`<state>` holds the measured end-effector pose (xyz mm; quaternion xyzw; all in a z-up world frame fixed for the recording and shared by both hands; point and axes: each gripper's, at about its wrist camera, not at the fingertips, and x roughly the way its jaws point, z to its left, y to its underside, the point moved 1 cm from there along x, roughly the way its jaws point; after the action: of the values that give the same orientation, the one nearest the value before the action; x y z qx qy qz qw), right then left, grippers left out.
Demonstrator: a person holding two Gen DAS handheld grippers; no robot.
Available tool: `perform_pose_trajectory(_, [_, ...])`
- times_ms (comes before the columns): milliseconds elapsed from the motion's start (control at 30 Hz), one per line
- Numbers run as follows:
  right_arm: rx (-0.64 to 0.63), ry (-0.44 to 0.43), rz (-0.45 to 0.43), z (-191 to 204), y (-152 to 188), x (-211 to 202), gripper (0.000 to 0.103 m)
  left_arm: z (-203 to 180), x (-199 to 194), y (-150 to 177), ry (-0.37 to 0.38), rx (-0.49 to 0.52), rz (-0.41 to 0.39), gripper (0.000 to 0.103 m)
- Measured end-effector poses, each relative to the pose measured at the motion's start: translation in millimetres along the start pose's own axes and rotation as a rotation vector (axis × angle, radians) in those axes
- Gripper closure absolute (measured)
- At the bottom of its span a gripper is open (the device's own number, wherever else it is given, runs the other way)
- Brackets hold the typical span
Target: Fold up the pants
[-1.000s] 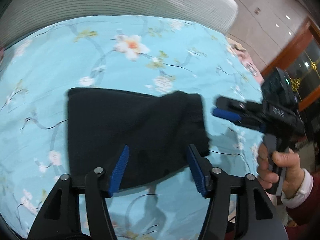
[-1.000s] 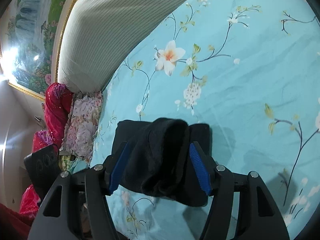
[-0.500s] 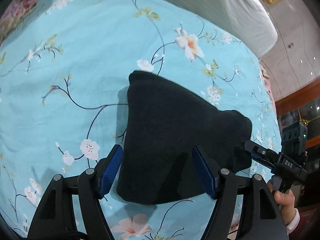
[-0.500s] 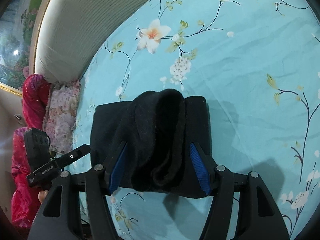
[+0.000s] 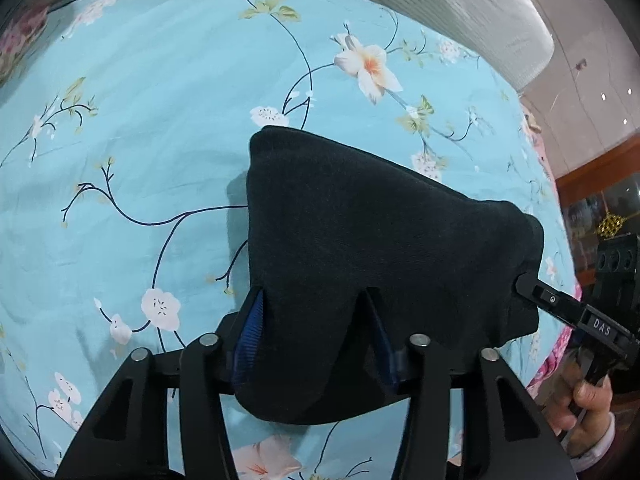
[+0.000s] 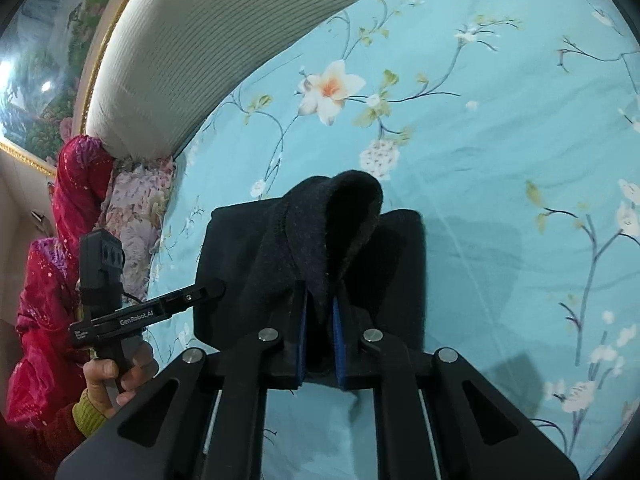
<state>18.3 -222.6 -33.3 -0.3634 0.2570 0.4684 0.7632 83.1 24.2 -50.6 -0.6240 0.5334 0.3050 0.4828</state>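
The black pants (image 5: 360, 220) lie folded into a compact bundle on a blue floral bedsheet (image 5: 140, 120). My left gripper (image 5: 313, 295) straddles the bundle's near edge. Its jaws are closing, and the cloth bunches between the blue pads (image 5: 252, 320), which press on it. In the right wrist view, my right gripper (image 6: 320, 286) is closing on a raised fold of the pants (image 6: 392, 248), pinched tight between its pads. The right gripper's tip (image 5: 524, 280) shows at the bundle's right end. The left gripper's tip (image 6: 212, 290) shows at the pants' left edge.
A ribbed grey headboard cushion (image 6: 192, 60) borders the far side of the bed. Red and floral bedding (image 6: 60, 240) is piled at the left in the right wrist view. A person's hands (image 6: 108, 376) (image 5: 592, 396) hold the gripper handles. Open sheet surrounds the bundle.
My left gripper came down onto the bundle's near edge and narrowed on the cloth. My right gripper's jaws went from wide apart to pinched on the raised fold.
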Motion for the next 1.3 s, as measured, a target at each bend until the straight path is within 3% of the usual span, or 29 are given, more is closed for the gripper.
perform_pose_trajectory(67, [0.014,0.036,0.03,-9.6,0.4,6.0,0.088,0.8,7.1,-0.3,-0.031,0.003,0.01,0.038])
perform_pose_trajectory(167, [0.023,0.116,0.064,-22.0,3.0,21.9,0.069,4.9,11.9,-1.8,-0.028,-0.015,0.016,0.037])
perform_pose_trajectory(233, [0.064,0.086,0.05,-28.8,2.5,23.5,0.056,6.7,10.8,-2.8,-0.029,-0.014,0.009,0.037])
perform_pose_trajectory(400, [0.083,0.045,0.041,-30.0,1.6,24.6,0.05,12.3,11.0,-6.3,-0.023,-0.011,0.009,0.035])
perform_pose_trajectory(600, [0.109,0.028,0.053,-39.1,2.1,30.2,0.05,15.8,20.9,-9.2,-0.012,-0.022,0.027,0.032])
perform_pose_trajectory(833, [0.125,-0.042,0.055,-51.5,4.9,43.5,0.048,40.7,43.2,-10.4,0.059,-0.111,0.059,0.031])
perform_pose_trajectory(933, [0.104,-0.059,0.053,-52.3,4.2,48.3,0.048,35.8,45.9,-10.6,0.037,-0.091,0.052,0.033])
perform_pose_trajectory(1000, [0.089,-0.067,0.054,-51.4,3.9,50.6,0.049,31.9,45.6,-10.7,0.051,-0.075,0.051,0.052])
perform_pose_trajectory(1200, [0.046,-0.104,0.057,-41.3,1.2,41.6,0.063,25.5,32.2,-8.3,0.086,-0.068,0.02,0.069])
perform_pose_trajectory(1300, [-0.014,-0.106,0.045,-26.4,-4.0,33.6,0.065,24.3,19.4,-7.2,0.093,-0.083,-0.003,0.072])
